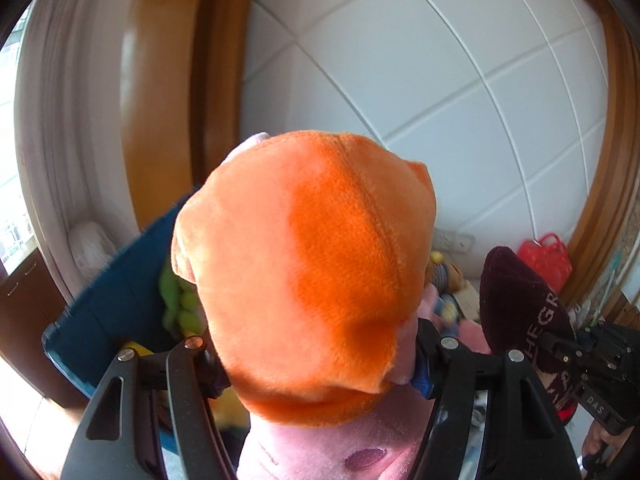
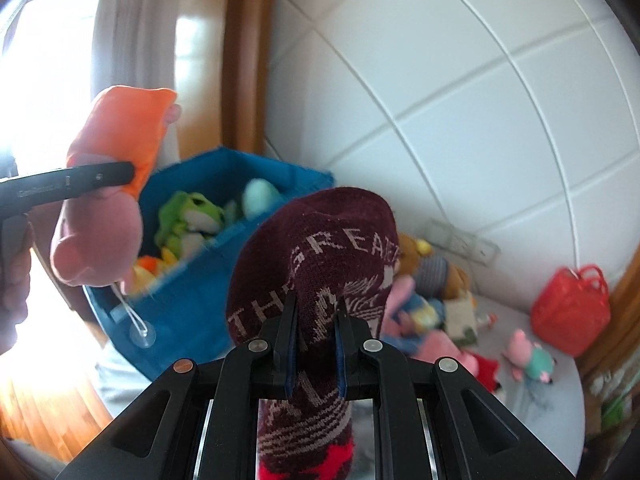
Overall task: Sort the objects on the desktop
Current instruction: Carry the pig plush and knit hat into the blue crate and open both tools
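The left gripper [image 1: 316, 364] clamps an orange-and-pink plush toy [image 1: 304, 272] that blocks its view of the blue bin [image 2: 208, 304]. The right gripper [image 2: 316, 344] pinches a maroon sock [image 2: 320, 256], aloft beside the bin; scattered plush toys [image 2: 432, 320] and a red basket [image 2: 572, 312] lie behind.

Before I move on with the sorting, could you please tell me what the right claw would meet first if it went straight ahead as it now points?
Probably the white tiled wall; the right claw, shut on the maroon sock, seems aimed past the blue bin, though depth is unclear.
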The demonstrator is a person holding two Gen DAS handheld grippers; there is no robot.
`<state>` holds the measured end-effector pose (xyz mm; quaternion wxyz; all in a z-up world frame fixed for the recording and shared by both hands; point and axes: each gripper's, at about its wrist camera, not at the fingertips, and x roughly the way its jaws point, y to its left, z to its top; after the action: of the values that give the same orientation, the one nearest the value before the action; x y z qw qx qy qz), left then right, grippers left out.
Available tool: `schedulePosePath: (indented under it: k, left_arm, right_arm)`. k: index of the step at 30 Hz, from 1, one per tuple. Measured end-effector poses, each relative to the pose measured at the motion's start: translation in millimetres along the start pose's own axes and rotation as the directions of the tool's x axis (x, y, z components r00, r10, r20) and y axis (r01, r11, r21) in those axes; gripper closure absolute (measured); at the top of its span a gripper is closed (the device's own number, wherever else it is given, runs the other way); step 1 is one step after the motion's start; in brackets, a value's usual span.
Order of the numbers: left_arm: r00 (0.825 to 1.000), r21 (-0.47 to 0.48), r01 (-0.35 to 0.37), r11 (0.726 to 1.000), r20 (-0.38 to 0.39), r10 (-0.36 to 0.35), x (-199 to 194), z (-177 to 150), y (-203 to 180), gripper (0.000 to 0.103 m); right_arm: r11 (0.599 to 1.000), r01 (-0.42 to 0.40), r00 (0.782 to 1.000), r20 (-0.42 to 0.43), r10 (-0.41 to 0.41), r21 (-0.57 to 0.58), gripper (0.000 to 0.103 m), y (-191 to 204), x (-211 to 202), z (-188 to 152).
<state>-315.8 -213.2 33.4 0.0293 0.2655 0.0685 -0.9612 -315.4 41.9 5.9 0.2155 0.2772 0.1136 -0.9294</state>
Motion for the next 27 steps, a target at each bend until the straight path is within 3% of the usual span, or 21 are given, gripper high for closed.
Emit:
schedulePosePath:
  k: [10,22,24,27]
  left_arm:
    - [0.998,-0.029,-0.05,0.998,0.031,0.051,11.9,35.8,104.4,0.037]
    - [0.998,-0.049,-0.066,0.997,0.019,0.067,34.8,40.1,156.5,0.035]
    - [0.997,-0.056,-0.068,0.996,0.019,0.07,38.0,42.3,163.5,0.031]
    - [0.997,-0.08,-0.071,0.994,0.005,0.072,45.3,45.1,173.3,0.008]
  right_arm:
    - [0.995,-0.064,0.997,0.025,0.066,-0.077,0.089,104.3,52.7,76.2]
    - [0.986,-0.106,0.994,0.011,0.109,-0.126,0.089,169.5,109.6,131.9]
    - [0.985,-0.113,0.993,0.007,0.115,-0.127,0.089,174.8,116.6,137.5]
    - [0.984,-0.133,0.991,-0.018,0.132,-0.115,0.086,178.6,132.0,141.3]
